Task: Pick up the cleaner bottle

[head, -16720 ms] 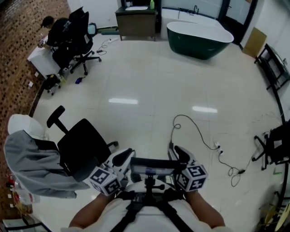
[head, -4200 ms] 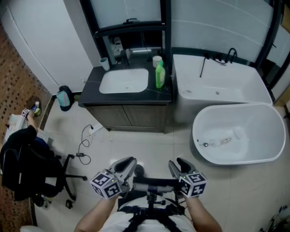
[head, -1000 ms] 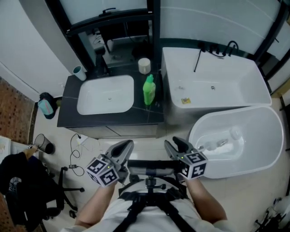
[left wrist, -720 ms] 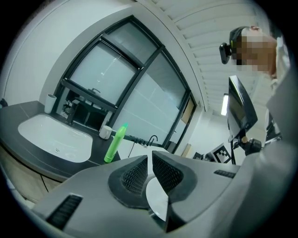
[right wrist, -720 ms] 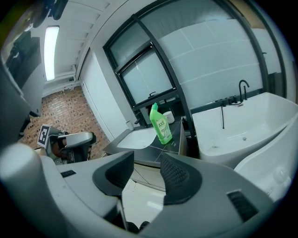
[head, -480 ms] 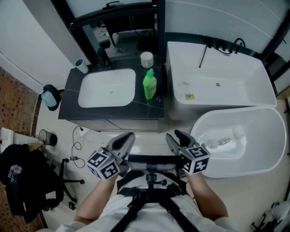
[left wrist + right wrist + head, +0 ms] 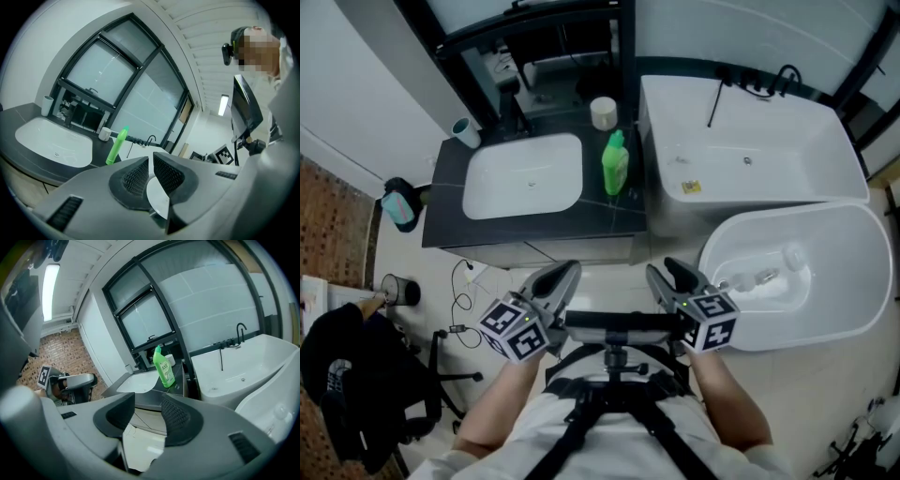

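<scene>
The green cleaner bottle (image 7: 616,164) stands upright on the dark vanity counter (image 7: 534,230), just right of the white sink (image 7: 523,176). It also shows as a green bottle (image 7: 116,146) in the left gripper view and a labelled green bottle (image 7: 164,367) in the right gripper view, far ahead of both jaws. My left gripper (image 7: 566,273) (image 7: 151,158) is shut with nothing in it. My right gripper (image 7: 662,273) (image 7: 147,401) stands open and empty. Both are held side by side near my body, short of the vanity's front.
A white bathtub (image 7: 862,281) lies at the right, with a white ledge and black tap (image 7: 750,159) behind it. A white jar (image 7: 603,112) and a cup (image 7: 466,133) stand on the counter. A cable (image 7: 464,281) and a dark chair (image 7: 347,375) sit at the left.
The head view has shifted slightly, so the vanity and grippers sit a little higher in frame. Both grippers have kept their place side by side and their jaws are unchanged.
</scene>
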`<state>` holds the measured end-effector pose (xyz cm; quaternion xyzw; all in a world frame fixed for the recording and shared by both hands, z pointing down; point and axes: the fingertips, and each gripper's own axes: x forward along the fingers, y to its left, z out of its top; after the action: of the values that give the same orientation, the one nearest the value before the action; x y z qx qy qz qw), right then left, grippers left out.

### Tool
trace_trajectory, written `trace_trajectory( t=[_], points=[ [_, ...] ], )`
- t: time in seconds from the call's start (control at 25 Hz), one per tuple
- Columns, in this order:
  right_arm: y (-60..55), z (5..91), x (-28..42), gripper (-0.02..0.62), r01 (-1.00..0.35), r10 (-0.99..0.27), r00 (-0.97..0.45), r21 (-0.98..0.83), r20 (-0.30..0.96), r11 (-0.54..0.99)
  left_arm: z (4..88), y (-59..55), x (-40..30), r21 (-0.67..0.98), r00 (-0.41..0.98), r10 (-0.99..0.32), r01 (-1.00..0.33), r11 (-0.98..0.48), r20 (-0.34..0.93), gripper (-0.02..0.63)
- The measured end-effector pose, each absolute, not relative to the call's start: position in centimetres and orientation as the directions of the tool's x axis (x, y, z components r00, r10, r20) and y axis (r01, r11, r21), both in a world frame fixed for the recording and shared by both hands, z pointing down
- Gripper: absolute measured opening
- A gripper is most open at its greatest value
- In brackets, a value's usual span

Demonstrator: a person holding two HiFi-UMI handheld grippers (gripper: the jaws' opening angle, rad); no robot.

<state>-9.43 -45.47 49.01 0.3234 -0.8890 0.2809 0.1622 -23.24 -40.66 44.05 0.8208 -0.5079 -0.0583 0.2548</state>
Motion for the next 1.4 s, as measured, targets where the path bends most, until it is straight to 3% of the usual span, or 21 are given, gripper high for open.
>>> trace_trajectory(
  t=[1.4],
  points=[
    [-43.0,49.0,-14.0,0.179,-0.732,-0.553,-0.678,-0.374,0.484,0.57,45.1,-40.0,-27.3,0.481,0.574,-0.801,-0.758,-0.44,0.171,0.025]
  ],
)
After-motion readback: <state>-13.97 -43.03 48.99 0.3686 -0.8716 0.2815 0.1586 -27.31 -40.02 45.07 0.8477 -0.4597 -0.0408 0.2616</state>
